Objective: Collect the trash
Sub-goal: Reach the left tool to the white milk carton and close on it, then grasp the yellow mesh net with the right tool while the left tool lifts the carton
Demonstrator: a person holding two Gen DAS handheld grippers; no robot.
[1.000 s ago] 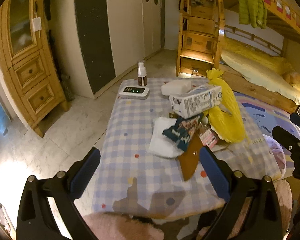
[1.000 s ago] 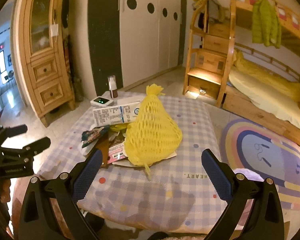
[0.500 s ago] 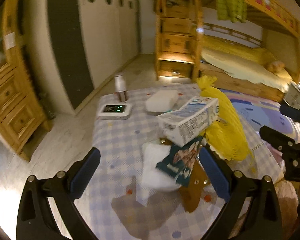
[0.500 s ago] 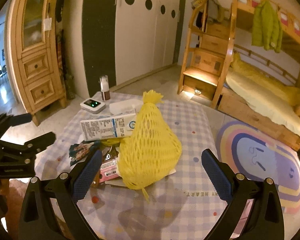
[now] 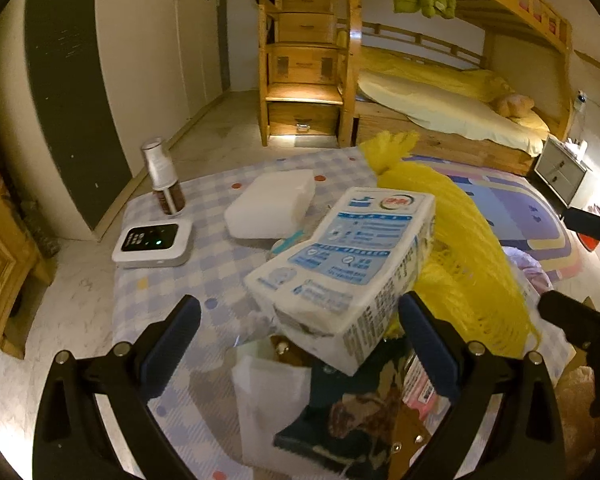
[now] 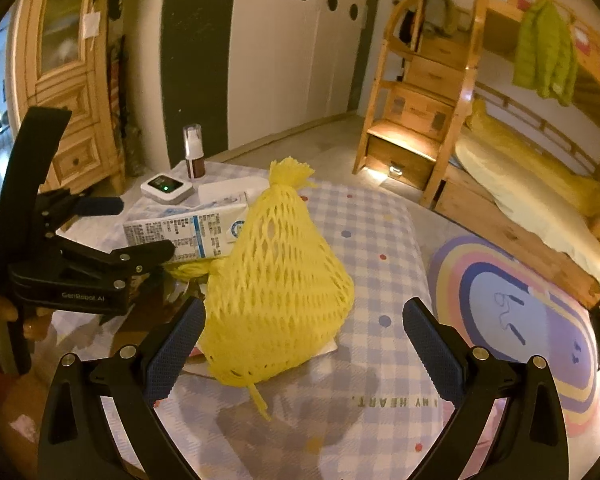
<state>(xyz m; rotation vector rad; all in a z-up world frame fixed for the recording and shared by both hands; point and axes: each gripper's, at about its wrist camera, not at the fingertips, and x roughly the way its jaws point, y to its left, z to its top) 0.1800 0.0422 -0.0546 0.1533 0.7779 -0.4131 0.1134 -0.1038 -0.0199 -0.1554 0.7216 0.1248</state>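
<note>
A trash pile sits on the checked table [image 5: 216, 280]: a white and blue milk carton [image 5: 348, 264], a yellow foam net [image 5: 468, 264], a white napkin [image 5: 272, 396], a dark snack wrapper [image 5: 340, 412] and a pink wrapper [image 5: 420, 388]. My left gripper [image 5: 300, 340] is open, its fingers either side of the carton's near end, just above the wrappers. My right gripper [image 6: 304, 340] is open, its fingers around the base of the yellow net [image 6: 276, 280]. The carton [image 6: 184, 232] lies behind the net. The left gripper [image 6: 128, 232] shows at the left of the right wrist view.
A white device with a green light [image 5: 152, 242], a pump bottle [image 5: 164, 180] and a white box [image 5: 272, 204] stand at the table's far end. A bunk bed with stairs [image 6: 420, 108], a round rug [image 6: 520, 312] and a wooden cabinet [image 6: 72, 80] surround the table.
Both grippers have moved forward and down toward the pile. The left now straddles the carton's near end; the right has closed in around the yellow net. Both stay open.
</note>
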